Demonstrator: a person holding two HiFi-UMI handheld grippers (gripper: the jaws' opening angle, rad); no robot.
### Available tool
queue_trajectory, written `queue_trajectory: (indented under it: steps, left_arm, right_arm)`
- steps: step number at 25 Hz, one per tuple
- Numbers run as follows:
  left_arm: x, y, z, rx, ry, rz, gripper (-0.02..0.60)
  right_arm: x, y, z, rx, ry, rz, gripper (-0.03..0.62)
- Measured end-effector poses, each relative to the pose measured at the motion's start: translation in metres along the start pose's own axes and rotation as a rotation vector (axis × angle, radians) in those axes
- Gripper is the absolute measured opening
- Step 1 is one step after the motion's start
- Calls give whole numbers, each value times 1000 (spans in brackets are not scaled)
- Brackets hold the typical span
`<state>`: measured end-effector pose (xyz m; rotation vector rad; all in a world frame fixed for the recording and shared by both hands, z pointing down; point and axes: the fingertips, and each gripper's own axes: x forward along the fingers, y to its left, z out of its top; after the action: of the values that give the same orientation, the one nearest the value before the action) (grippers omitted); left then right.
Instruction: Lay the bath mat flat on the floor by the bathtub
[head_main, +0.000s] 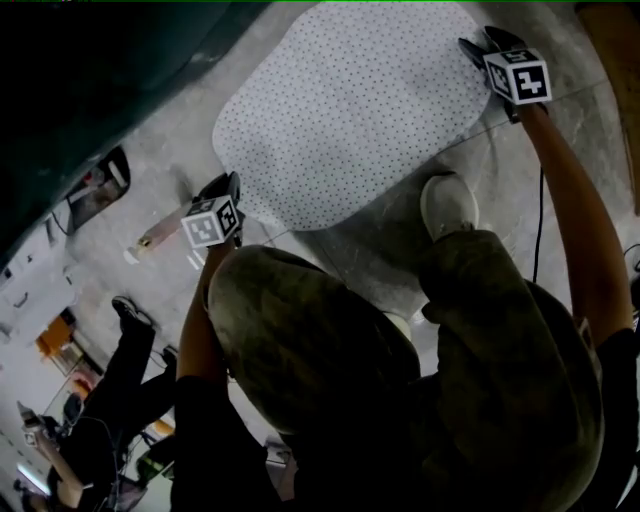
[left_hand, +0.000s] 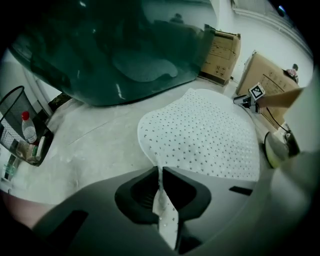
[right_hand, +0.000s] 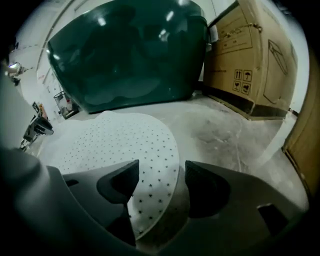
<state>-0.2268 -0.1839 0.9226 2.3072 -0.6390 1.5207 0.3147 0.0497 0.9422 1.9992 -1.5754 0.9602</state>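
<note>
The bath mat lies lengthwise between my left gripper, clamped on its corner, and my right gripper, jaws apart around its far edge.

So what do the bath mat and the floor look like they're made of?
Bath mat: probably thin, soft rubber or plastic, matte white; it's covered in small dots and its pinched corner folds. Floor: likely bare concrete, matte grey, mottled and scuffed.

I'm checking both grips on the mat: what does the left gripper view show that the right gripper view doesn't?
Left gripper view only: the left gripper pinching the bath mat edge. Right gripper view only: the right gripper, jaws apart, the mat edge lying loose between them. Both: the mat spread beside the dark bathtub.
</note>
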Motion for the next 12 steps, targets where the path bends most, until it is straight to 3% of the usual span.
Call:
queue_trajectory:
  steps: [4,5,7,10,12]
  left_arm:
    - [-1,-3,0,20,-1,-2,44]
    - [0,-3,1,22,2,-3,43]
    - [0,-3,1,31,15,-2,43]
    - [2,-3,2,50,31,5,43]
    - [3,0,2,36,28,14,43]
  right_arm:
    - [2,-7,-10,69,9,-23,293]
    - [2,-7,-9,74,12,-27,239]
    - [3,-7,-9,110,25,-21,202]
    - [-3,-1,-7,208,21,21,87]
    - [-12,4,-1,262,-29,31,74]
